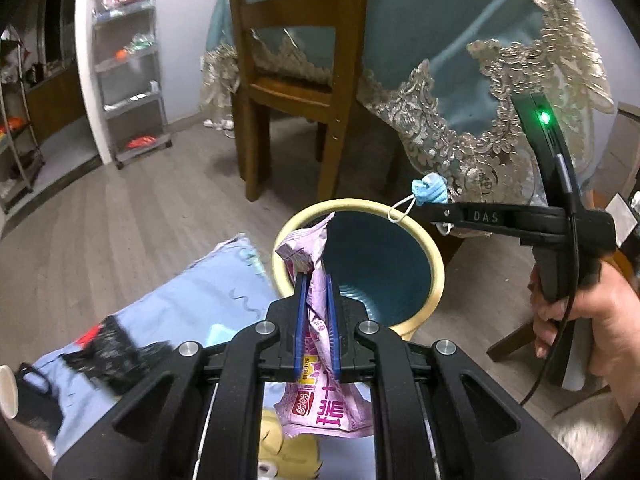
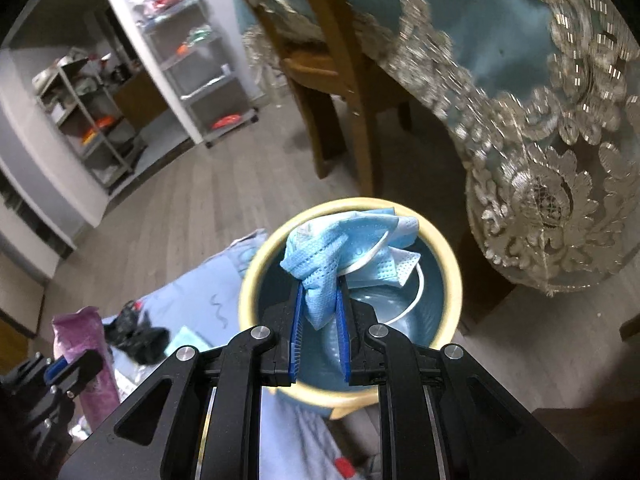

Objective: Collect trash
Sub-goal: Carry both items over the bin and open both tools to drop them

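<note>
Left claw: my left gripper is clamped on a pink snack wrapper, which hangs between the blue pads with its top corner against the near rim of the bin.

Right claw: my right gripper is pinched on a crumpled blue face mask, held right over the bin's mouth.

Mask risk: one white ear loop dangles at the rim in the left view. I judge that it could catch on the yellow lip or on a pad when I let go, leaving the mask draped over the edge.

Wrapper risk: the wrapper is light and sits at the rim, not over the middle. Released here, I think it could slide down outside onto the blue cloth.

Crowding risk: both claws meet at one opening, so they could knock each other or tip the bin.

Bin contents: the ribbed teal inside looks bare from what I can see; the bottom is partly hidden by the mask.

Left on the cloth: a black mask, a paper cup and some black crumpled stuff lie uncollected.
</note>
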Tool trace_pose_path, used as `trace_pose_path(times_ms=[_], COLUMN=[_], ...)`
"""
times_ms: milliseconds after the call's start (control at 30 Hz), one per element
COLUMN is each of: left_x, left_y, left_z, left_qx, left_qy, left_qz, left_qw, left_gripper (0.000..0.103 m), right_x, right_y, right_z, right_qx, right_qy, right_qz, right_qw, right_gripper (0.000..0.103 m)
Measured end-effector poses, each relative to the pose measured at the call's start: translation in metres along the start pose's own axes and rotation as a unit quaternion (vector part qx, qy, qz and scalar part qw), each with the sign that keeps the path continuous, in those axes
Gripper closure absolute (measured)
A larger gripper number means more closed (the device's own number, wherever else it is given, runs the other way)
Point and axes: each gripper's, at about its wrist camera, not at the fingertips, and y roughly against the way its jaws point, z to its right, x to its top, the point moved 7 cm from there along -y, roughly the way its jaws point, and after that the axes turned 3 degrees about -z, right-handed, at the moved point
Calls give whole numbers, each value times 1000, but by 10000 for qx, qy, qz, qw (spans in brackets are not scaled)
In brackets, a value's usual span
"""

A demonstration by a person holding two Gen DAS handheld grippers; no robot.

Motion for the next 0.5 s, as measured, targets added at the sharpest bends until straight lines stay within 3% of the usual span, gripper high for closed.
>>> trace_pose_path(times_ms=[200,433,500], left_x=[17,45,52], left_y=[-49,-89,-91], left_z=[6,3,6], left_qx=[-243,-323,-328], left_qy=[-33,75,35], left_qz=[-165,-124,-45], left_qw=[9996,9994,9994], left_gripper=[94,94,92], right_x=[-1,3,3], right_y=[-20,-18,-14], right_z=[16,16,16], right_qx=[-50,46,19], right_qy=[-229,-289,-259], right_qz=[-183,-69,-1], right_qw=[9996,9995,9997], right_gripper=[87,86,80])
